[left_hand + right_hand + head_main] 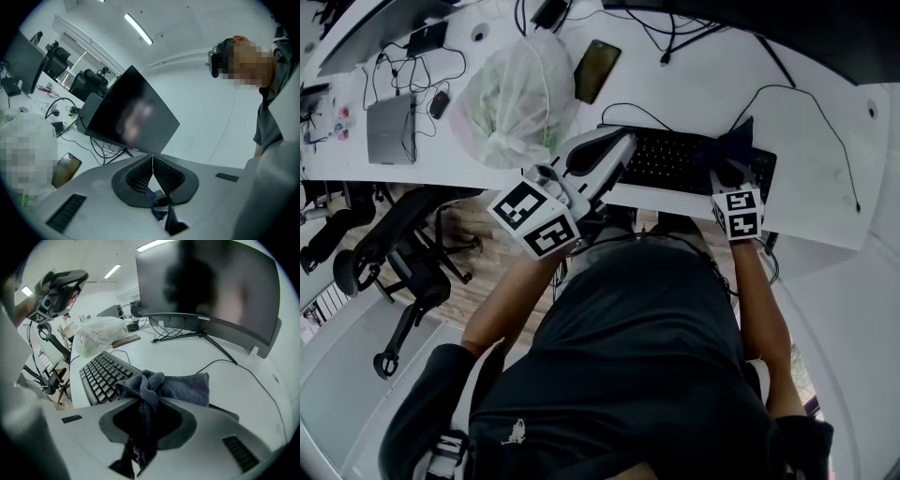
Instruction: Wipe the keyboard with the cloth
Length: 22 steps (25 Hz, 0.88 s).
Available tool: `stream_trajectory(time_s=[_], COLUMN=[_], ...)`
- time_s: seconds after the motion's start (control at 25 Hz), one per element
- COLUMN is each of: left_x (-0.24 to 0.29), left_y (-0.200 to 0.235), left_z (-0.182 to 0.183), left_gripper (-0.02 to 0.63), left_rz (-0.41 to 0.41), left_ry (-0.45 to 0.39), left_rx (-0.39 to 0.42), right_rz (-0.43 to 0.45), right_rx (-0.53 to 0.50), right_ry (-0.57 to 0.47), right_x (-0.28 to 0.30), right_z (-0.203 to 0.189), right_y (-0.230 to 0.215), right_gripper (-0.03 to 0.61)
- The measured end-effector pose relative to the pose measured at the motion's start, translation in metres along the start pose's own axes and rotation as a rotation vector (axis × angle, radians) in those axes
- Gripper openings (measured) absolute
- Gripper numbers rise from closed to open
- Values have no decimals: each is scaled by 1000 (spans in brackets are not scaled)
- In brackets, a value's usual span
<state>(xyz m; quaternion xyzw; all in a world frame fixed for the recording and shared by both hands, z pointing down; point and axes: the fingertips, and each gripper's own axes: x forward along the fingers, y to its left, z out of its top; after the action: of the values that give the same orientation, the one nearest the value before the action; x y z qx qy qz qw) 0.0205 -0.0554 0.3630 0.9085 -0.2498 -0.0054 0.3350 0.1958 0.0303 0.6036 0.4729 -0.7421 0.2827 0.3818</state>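
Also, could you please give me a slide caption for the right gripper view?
Right gripper pinching a grey cloth on the keyboard, monitor behind.

Monitor brand: on the lower bezel of the monitor (206, 287) at the far side of your desk, small pale letters read "coocaa".
Left cube: the left cube (534, 217) on your left gripper (614, 150) carries black-and-white square markers, with no letters or numbers.
Right cube: the right cube (739, 213) on your right gripper (729, 169) carries the same kind of markers.
Keys: the legends on the keyboard (101, 376) are too small for you to read.
Shirt: your dark shirt (637, 356) has a small white emblem (516, 431), and no lettering on it can be read.
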Motion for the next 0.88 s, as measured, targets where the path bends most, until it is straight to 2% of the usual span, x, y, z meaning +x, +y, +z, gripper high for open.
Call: stream_trajectory(time_s=[0.12, 0.16, 0.28, 0.36, 0.6, 0.72, 0.88], left_x=[13, 18, 34, 44, 51, 47, 38], left_y=[2, 3, 3, -1, -4, 2, 7], left_z=[-1, -2, 0, 2, 0, -8, -16], left_gripper=[6, 6, 6, 6, 6, 6, 6], left_rz=[-9, -12, -30, -46, -36, -7, 26], left_ry=[13, 18, 28, 37, 44, 51, 54], left_rx=[-3, -7, -3, 14, 32, 14, 5], right_rz=[20, 37, 125, 137, 46, 10, 44], right_rx=[-20, -62, -292, -335, -163, -143, -131], right_ry=[-19, -26, -48, -64, -117, -93, -44], right_x=[2, 3, 14, 19, 20, 18, 9], right_z=[1, 2, 17, 30, 41, 38, 25], right_y=[-1, -1, -10, -25, -46, -42, -28], right_gripper=[83, 83, 81, 81, 81, 80, 81])
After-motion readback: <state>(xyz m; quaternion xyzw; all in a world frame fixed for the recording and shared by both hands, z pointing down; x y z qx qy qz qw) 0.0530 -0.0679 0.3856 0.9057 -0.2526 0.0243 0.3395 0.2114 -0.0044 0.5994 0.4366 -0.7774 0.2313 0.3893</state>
